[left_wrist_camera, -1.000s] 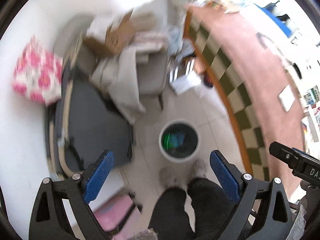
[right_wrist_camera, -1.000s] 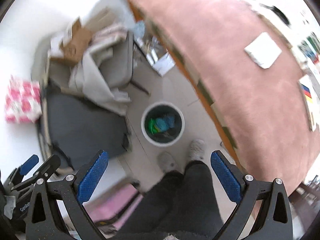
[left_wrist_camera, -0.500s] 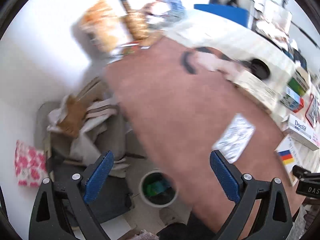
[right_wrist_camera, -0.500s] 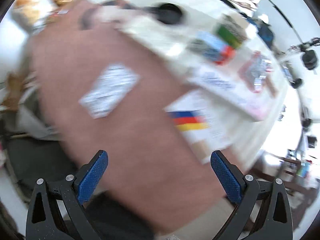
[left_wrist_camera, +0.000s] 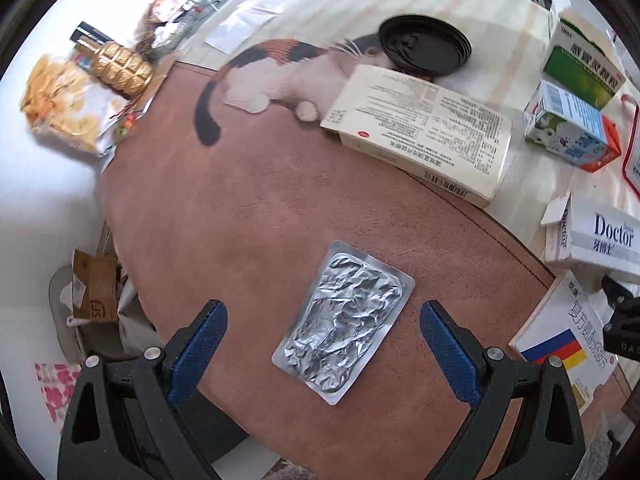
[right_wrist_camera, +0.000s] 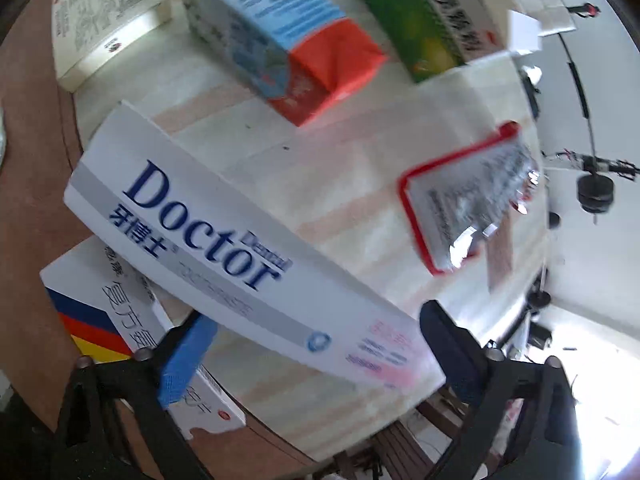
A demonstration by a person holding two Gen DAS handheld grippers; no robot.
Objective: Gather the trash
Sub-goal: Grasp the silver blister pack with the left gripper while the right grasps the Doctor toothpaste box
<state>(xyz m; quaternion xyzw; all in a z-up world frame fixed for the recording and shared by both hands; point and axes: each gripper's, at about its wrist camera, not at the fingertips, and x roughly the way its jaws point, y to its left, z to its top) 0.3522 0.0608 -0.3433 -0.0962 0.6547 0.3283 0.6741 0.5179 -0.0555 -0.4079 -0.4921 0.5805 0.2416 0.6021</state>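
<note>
A crumpled silver blister pack (left_wrist_camera: 344,322) lies flat on the brown table mat (left_wrist_camera: 248,208). My left gripper (left_wrist_camera: 324,354) is open above it, a blue pad on each side of the pack, empty. My right gripper (right_wrist_camera: 316,354) is open and empty over a white "Doctor" toothpaste box (right_wrist_camera: 224,240), which also shows at the right of the left wrist view (left_wrist_camera: 600,240). A flat box with blue, red and yellow stripes (right_wrist_camera: 100,320) lies under the toothpaste box's left end.
A cream medicine box (left_wrist_camera: 420,132), a blue-and-orange carton (left_wrist_camera: 568,128), a green box (left_wrist_camera: 584,60) and a black lid (left_wrist_camera: 424,44) lie further back. A red-edged packet (right_wrist_camera: 472,196) lies at the right. Snack bags (left_wrist_camera: 72,104) sit at the table's left edge.
Both grippers swung up from the floor and the trash bin to the table top. The left now hovers over the blister pack, the right over the toothpaste box. Both stayed open.
</note>
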